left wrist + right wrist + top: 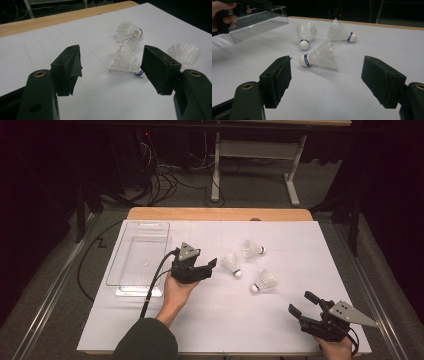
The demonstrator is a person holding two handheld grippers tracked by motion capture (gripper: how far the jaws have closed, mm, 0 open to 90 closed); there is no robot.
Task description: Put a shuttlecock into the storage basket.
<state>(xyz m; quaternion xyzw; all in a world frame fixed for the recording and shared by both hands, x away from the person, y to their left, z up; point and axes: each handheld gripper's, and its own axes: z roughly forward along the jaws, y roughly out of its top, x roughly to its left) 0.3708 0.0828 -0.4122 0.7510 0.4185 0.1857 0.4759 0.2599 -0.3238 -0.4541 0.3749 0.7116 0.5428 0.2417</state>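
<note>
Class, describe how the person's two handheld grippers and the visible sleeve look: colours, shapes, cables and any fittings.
Each gripper, left gripper and right gripper, is black with two blocky jaws and a grey three-cornered plate on top. Brass-coloured rings sit in the jaw arms. A black cable trails from the left one. The left forearm wears a dark sleeve.

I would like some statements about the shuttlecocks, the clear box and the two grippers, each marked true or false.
1. Three shuttlecocks lie on the white table. True.
2. One shuttlecock lies inside the clear box. False: all three lie on the table, to the right of the box.
3. The left gripper holds a shuttlecock. False: its jaws are open and hold nothing.
4. The right gripper is open. True.
</note>
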